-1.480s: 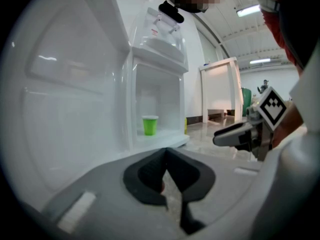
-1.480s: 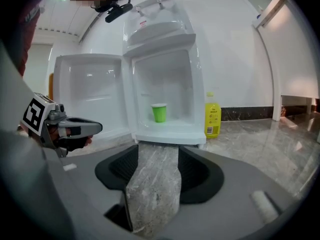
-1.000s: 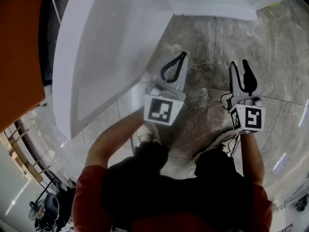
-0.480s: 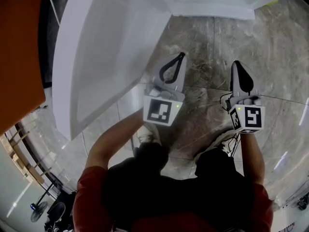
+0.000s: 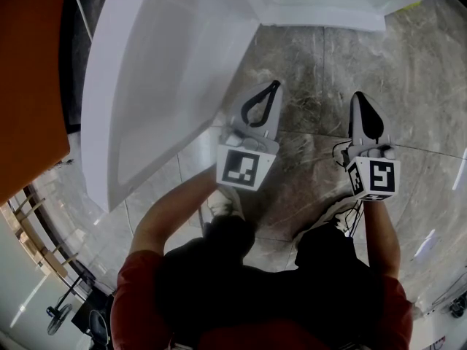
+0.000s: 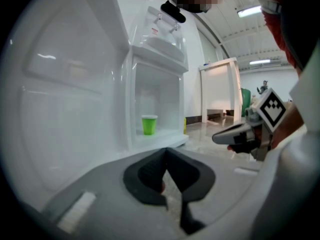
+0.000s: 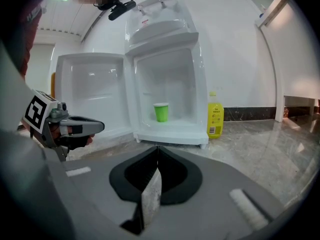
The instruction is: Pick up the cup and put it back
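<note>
cup (image 7: 161, 112) sits in open fridge (image 7: 172, 134), well ahead, so no reach yet | left gripper (image 5: 275, 84) closed, empty | right gripper (image 5: 358, 96) closed, empty too

wore a red short-sleeved top (image 5: 137, 286), dark trousers (image 5: 330, 257) and pale shoes (image 5: 222, 200). carried grey moulded shells on the left gripper (image 5: 275, 84) and the right gripper (image 5: 359, 95), both lined inside with black pads. ended at the near side in a white left cube (image 5: 244, 167) and a white right cube (image 5: 376, 178), each printed with black square markers. had rounded grey studs (image 5: 238, 138) just ahead of the cubes, and a thin black cable (image 5: 338, 152) looped beside the right shell.
</note>
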A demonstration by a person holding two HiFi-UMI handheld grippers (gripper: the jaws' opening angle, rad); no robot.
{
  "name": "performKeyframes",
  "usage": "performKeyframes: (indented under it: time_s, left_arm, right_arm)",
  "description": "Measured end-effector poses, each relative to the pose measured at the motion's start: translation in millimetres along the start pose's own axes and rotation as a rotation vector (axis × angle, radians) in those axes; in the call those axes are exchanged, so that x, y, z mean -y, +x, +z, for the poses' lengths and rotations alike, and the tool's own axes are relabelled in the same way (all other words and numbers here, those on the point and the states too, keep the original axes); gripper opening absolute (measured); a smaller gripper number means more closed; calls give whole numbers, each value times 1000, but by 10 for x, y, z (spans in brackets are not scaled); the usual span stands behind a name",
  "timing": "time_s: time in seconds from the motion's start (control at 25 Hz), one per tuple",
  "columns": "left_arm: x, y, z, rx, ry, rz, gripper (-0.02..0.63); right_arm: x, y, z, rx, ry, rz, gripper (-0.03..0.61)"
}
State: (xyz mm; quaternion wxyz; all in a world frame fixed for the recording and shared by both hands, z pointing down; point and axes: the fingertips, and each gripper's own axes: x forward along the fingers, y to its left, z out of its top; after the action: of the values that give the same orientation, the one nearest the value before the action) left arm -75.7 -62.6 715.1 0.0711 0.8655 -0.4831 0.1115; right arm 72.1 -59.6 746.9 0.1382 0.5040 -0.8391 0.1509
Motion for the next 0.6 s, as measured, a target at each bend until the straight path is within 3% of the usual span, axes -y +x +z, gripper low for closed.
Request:
performKeyframes:
  time_s: [0.2,0.36,0.48,0.6]
  left_arm:
    - [-16,0,-28,-13,-20,25,0]
    - [55,-83,60,-46,53,-5,0]
    - [64,-183,347,-63,160,-39,0]
    - [123,-317,707,-85,153,-45,0]
  right_arm:
    - [-12,-31,3,-1,12,-6,2]
    - [1,-137,25,-1,-71,-11,2]
    - [20,-323,209,-10,-123,-44,2]
    - [-10,-583,554,-12,-88,-61,2]
